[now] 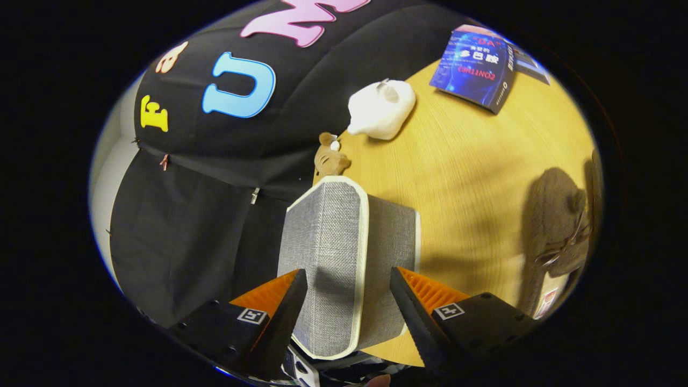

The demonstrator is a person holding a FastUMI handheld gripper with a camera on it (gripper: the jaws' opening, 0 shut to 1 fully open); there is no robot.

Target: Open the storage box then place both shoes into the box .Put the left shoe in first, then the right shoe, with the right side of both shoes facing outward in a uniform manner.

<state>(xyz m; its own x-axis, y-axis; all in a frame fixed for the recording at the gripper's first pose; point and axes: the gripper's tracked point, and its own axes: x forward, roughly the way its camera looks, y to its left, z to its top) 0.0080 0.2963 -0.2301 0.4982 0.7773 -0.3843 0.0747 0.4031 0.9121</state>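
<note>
While the grey fabric storage box (344, 252) with its pale trim sits at the edge of the tabletop (473, 172), it lies between the fingers of the claw (348, 293), which stand wide apart on either side of it; whether they touch it I cannot tell. Its long axis runs straight ahead from the fingers, the lid face with pale edging turned toward the booth's wall. Well off to one side lies a brown furry shoe (559, 226), lengthwise parallel to the box, a printed tag at its nearer end too small to read. Beyond the box sit a small brown plush toy (330, 157), a white shoe-like lump (380, 109) and a blue printed carton (475, 67).
</note>
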